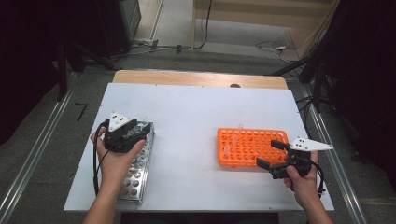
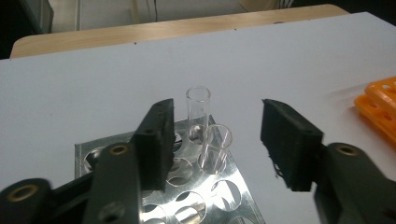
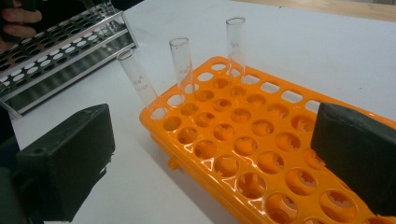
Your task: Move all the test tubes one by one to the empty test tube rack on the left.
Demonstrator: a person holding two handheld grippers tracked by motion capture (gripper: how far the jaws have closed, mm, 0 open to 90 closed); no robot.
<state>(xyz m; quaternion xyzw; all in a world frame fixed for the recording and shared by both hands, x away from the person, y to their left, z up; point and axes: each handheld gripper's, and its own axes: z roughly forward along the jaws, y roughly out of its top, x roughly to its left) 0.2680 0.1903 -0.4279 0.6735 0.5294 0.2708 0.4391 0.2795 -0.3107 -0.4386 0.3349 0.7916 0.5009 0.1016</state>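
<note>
A metal tube rack (image 1: 137, 168) lies at the table's left. My left gripper (image 1: 142, 127) hovers over its far end. In the left gripper view the jaws (image 2: 218, 114) stand apart around two clear glass tubes seated in the rack (image 2: 196, 200): one upright (image 2: 198, 105), one leaning (image 2: 215, 148). Neither pad touches them. An orange tube rack (image 1: 252, 147) sits at the right with my right gripper (image 1: 271, 153) open at its near right corner. In the right gripper view (image 3: 215, 121), three glass tubes (image 3: 181, 60) stand along the far edge of the orange rack (image 3: 252, 154).
A white board (image 1: 196, 116) covers the wooden table and lies bare between the two racks. The orange rack's corner (image 2: 380, 105) appears at the right of the left gripper view. The metal rack (image 3: 60, 56) and a hand (image 3: 18, 23) show far off in the right gripper view.
</note>
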